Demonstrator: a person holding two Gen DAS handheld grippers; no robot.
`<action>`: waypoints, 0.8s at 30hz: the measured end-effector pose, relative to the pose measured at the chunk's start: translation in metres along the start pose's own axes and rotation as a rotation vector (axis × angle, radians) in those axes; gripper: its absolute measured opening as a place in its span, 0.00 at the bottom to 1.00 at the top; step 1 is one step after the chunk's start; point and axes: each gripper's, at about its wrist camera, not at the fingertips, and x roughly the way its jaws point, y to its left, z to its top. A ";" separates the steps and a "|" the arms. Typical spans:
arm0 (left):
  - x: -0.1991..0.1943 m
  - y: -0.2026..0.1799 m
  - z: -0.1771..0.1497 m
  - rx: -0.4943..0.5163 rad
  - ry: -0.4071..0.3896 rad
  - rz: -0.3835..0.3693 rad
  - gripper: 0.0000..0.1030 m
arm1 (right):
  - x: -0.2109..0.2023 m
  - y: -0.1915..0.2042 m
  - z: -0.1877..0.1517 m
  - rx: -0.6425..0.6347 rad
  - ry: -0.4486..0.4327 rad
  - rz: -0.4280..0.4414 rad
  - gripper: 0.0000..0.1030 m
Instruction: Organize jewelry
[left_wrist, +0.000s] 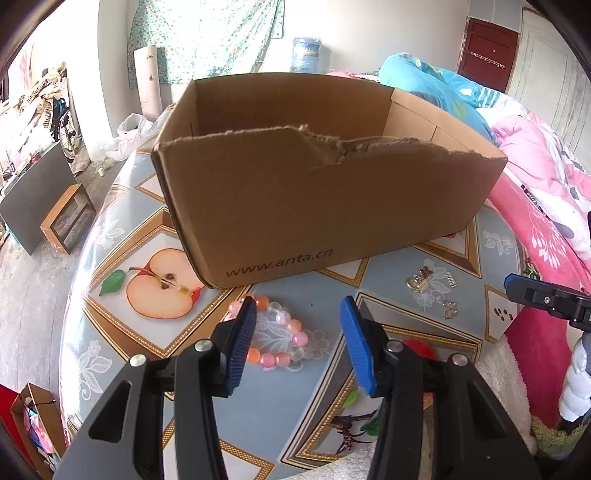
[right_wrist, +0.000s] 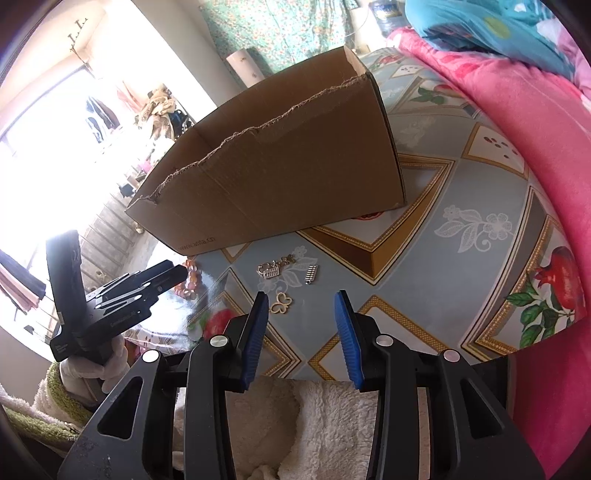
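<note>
A pink and orange bead bracelet (left_wrist: 280, 332) lies on the fruit-print tablecloth (left_wrist: 147, 206), just in front of an open cardboard box (left_wrist: 314, 206) with a torn rim. My left gripper (left_wrist: 297, 310) hovers over the bracelet, open, with nothing between its fingers. To the right lie a cluster of gold and silver charms (left_wrist: 421, 280), a small silver clasp (left_wrist: 450, 279) and a gold butterfly charm (left_wrist: 450, 309). My right gripper (right_wrist: 301, 299) stands open just short of the butterfly charm (right_wrist: 281, 302), holding nothing. The box (right_wrist: 277, 177) sits behind the charms.
Pink bedding (left_wrist: 546, 221) rises along the table's right side. White fleece (right_wrist: 314, 424) lies at the near edge. The table drops off to the floor on the left, where a wooden stool (left_wrist: 62, 221) stands. A gloved hand (right_wrist: 96, 369) holds the left gripper (right_wrist: 173, 275).
</note>
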 end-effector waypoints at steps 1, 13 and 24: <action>-0.002 -0.003 0.001 0.005 -0.006 -0.001 0.45 | -0.002 0.000 -0.001 -0.008 -0.010 -0.009 0.37; -0.007 -0.034 0.012 0.054 -0.044 -0.025 0.45 | -0.019 0.008 -0.012 -0.098 -0.103 -0.102 0.56; -0.010 -0.046 0.023 0.093 -0.071 -0.033 0.45 | -0.030 0.017 -0.011 -0.141 -0.186 -0.112 0.62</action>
